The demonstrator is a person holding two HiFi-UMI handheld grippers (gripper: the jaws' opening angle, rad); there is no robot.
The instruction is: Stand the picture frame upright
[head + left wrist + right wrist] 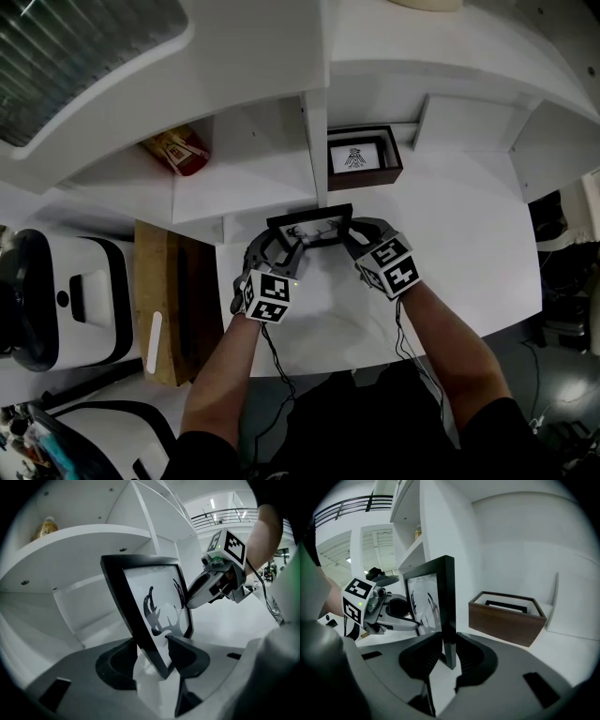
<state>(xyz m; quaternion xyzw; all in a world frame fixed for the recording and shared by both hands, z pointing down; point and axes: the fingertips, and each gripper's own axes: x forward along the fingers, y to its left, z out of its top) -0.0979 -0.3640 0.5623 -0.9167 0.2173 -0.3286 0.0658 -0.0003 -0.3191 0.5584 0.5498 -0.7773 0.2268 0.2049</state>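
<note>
A black picture frame (309, 225) with an antler print stands nearly upright on the white table (469, 244), in front of the shelf divider. My left gripper (286, 239) is shut on the frame's left lower corner. The left gripper view shows the frame (154, 606) pinched between the left gripper's (152, 651) jaws. My right gripper (349, 234) holds the right side. In the right gripper view the frame's edge (447, 602) sits upright between the right gripper's (449, 644) jaws, and both pads touch it. Each gripper shows in the other's view, the right gripper (190, 603) and the left gripper (410, 620).
A brown wooden box frame (364, 157) lies on the table behind and to the right (506, 616). The white shelf divider (316, 150) rises just behind the frame. A red and yellow bag (178, 150) sits on the left shelf. A wooden board (169, 309) and a white appliance (56, 300) stand at left.
</note>
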